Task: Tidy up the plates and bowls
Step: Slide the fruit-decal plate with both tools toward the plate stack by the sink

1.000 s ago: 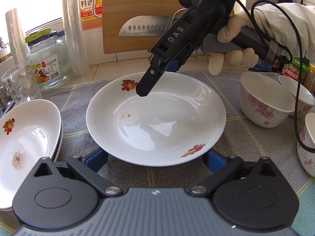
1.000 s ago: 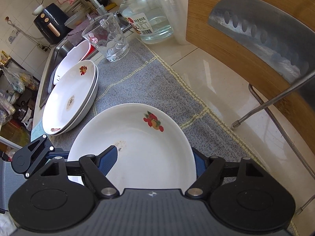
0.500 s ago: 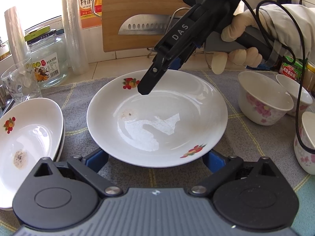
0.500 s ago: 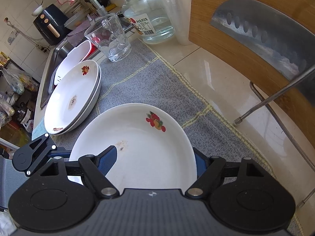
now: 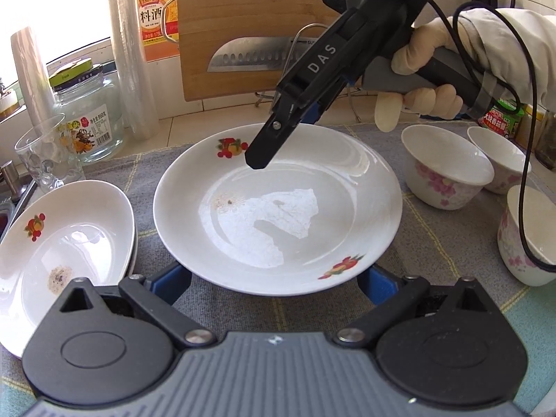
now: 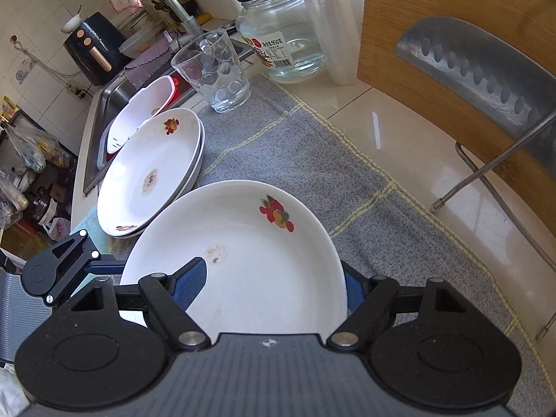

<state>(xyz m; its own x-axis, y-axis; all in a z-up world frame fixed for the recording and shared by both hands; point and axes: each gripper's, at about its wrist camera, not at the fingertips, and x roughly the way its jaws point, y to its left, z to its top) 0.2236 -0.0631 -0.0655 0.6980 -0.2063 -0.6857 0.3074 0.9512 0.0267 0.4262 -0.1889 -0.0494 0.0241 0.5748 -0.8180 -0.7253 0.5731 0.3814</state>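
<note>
A white plate (image 5: 278, 208) with fruit decals lies on the grey cloth (image 5: 434, 243), a brown smear near its middle. My left gripper (image 5: 274, 278) is open at the plate's near rim, and the rim hides both fingertips. My right gripper (image 6: 272, 283) is open and straddles the far rim: one blue pad (image 6: 191, 281) hangs over the inside and the other sits outside the rim. In the left wrist view a gloved hand (image 5: 420, 69) holds it, one dark finger (image 5: 264, 153) just above the plate. A stack of matching plates (image 5: 62, 243) (image 6: 149, 173) lies to the left.
Three floral bowls (image 5: 448, 170) (image 5: 500, 160) (image 5: 528, 236) stand at the right. A drinking glass (image 6: 215, 73) and a glass jar (image 6: 281, 34) stand at the back left beside the sink (image 6: 104, 111). A wooden cutting board (image 5: 250, 27) with a knife (image 5: 257, 57) leans behind.
My right gripper has drawn back and up a little, still open over the plate's far rim. The plate and my left gripper have stayed where they were.
</note>
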